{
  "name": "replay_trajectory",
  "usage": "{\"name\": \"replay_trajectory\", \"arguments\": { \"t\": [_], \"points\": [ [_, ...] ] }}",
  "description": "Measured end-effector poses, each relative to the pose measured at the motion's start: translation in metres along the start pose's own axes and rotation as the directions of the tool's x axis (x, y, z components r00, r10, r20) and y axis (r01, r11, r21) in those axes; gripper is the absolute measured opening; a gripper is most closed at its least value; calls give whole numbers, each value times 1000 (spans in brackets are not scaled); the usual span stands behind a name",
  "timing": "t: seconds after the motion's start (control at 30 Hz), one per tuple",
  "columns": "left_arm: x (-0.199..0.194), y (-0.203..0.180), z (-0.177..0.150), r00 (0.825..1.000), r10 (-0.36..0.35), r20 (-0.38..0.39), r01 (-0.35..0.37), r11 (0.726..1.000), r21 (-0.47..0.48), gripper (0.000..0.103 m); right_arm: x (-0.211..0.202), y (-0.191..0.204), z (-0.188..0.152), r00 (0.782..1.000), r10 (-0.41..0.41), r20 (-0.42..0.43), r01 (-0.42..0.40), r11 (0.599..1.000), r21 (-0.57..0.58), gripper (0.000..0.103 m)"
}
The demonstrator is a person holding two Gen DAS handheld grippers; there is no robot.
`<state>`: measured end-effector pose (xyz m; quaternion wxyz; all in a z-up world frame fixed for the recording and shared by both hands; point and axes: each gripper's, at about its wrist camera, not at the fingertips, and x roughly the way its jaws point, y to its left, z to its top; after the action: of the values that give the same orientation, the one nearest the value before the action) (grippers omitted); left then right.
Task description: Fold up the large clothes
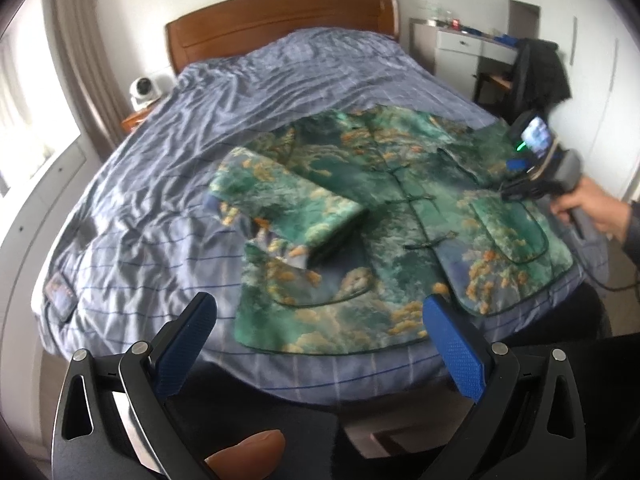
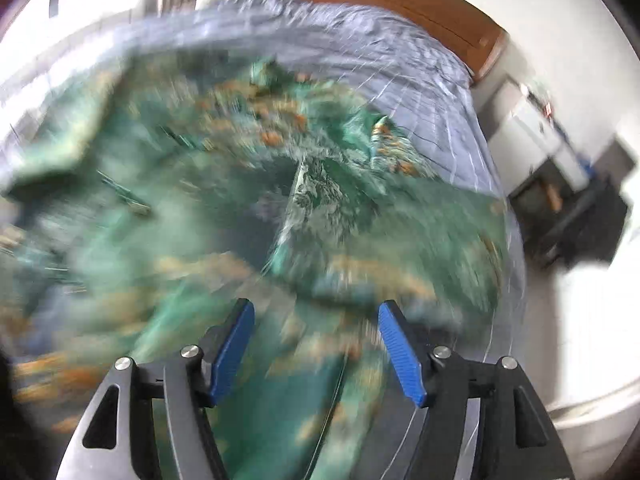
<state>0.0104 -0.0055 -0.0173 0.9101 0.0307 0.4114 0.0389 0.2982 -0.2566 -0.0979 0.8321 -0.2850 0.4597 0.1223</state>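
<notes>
Writing: none legible anywhere; the small patch (image 1: 60, 295) on the bedcover's corner is too blurred to read.
Jacket (image 1: 400, 216): green, orange-flecked, spread front-up on the bed (image 1: 168, 184), one sleeve folded across it.
Left claw (image 1: 320, 344): jaws wide apart, empty, hanging over the bed's near edge.
Right claw (image 2: 316, 344): jaws apart, nothing between them, above the jacket.
Blur: the right wrist view smears the fabric.
Left view only: the person's right hand (image 1: 588, 212) gripping its handle.

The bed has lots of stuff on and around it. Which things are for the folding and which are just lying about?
For the folding:
- green jacket, one sleeve already folded in
- left tool, open
- right tool, open
- bed it lies on

Just lying about:
- white fan
- dark garment on the chair
- desk
</notes>
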Motion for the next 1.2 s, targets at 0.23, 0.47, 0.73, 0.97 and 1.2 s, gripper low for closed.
{"name": "replay_trajectory", "arguments": {
  "t": [0.23, 0.47, 0.73, 0.97, 1.2],
  "points": [
    [10, 15, -9, 999, 28, -46, -30, 999, -45, 103, 52, -14, 8, 999, -51, 5, 51, 997, 63, 10],
    [21, 11, -8, 999, 7, -46, -8, 1000, -30, 103, -71, -115, -27, 956, -186, 225, 58, 876, 479, 9],
    [29, 11, -3, 999, -1, -48, 0, 1000, -26, 103, -108, -231, -144, 932, -345, 113, 110, 566, 817, 9],
    [33, 27, 1, 994, 98, -41, -97, 995, 12, 103, -40, -247, -232, 959, -259, -114, 201, 341, 918, 28],
    [87, 18, 15, 998, -20, -52, 34, 960, 279, 102, -85, -176, -244, 939, -341, -42, 202, 448, 871, 44]
  ]
}}
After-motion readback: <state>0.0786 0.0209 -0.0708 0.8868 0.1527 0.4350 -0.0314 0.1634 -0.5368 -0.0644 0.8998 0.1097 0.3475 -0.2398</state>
